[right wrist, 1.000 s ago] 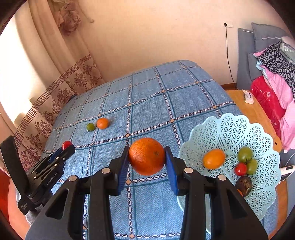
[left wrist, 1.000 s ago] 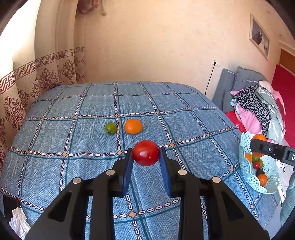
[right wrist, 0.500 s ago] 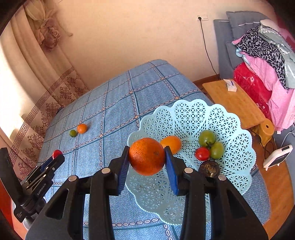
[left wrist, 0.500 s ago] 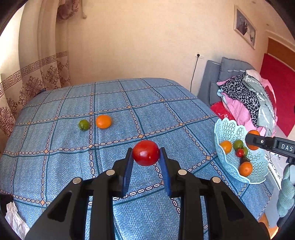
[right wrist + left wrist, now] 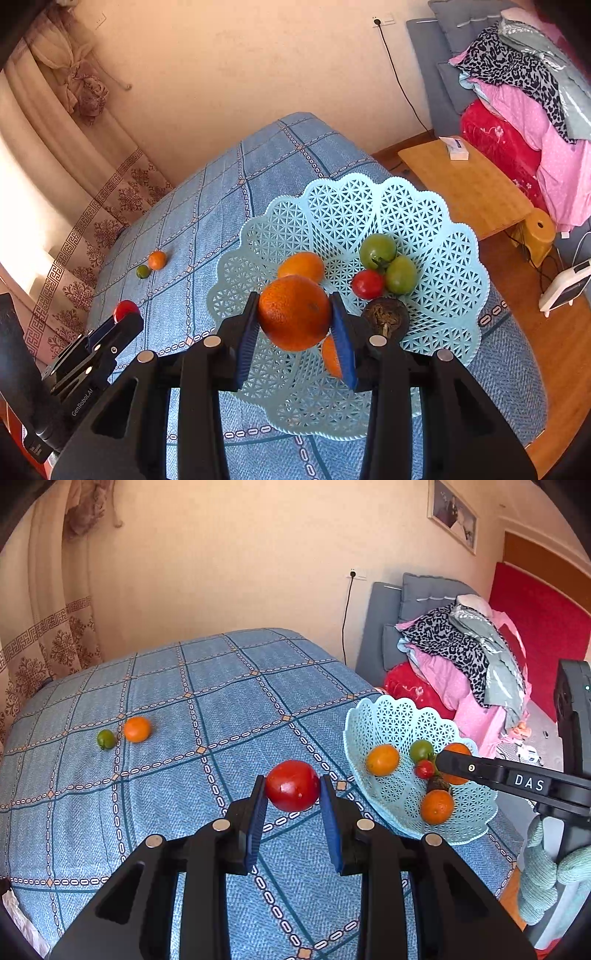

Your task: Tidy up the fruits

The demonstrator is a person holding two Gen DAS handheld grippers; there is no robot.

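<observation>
Over the pale blue lattice basket (image 5: pixel 436 236), the right hand-held gripper (image 5: pixel 295 317) hung with its blue pads clamped on a big orange (image 5: pixel 293 312), and that fruit blocked much of the basket floor. Behind it, only the top of a smaller orange fruit (image 5: pixel 301 264) showed; under the right pad a sliver of another orange (image 5: pixel 330 356) peeked out, the rest hidden. Two green tomatoes (image 5: pixel 388 262) and a small red one (image 5: pixel 366 283) sat touching, with a dark round thing (image 5: pixel 386 317) just beside them, too murky to name. Out on the blue checked bed (image 5: pixel 221 686), a mandarin (image 5: pixel 137 729) and a lime-green fruit (image 5: pixel 106 739) lay just beside each other, well apart from the basket. The left hand-held gripper (image 5: pixel 293 788) squeezed a red tomato (image 5: pixel 293 785) above the bedspread, near the basket's rim. From the left wrist view, the right tool's arm crossed the basket and covered part of its fruit. A gloved hand (image 5: pixel 543 882) was cut off at the frame edge.
</observation>
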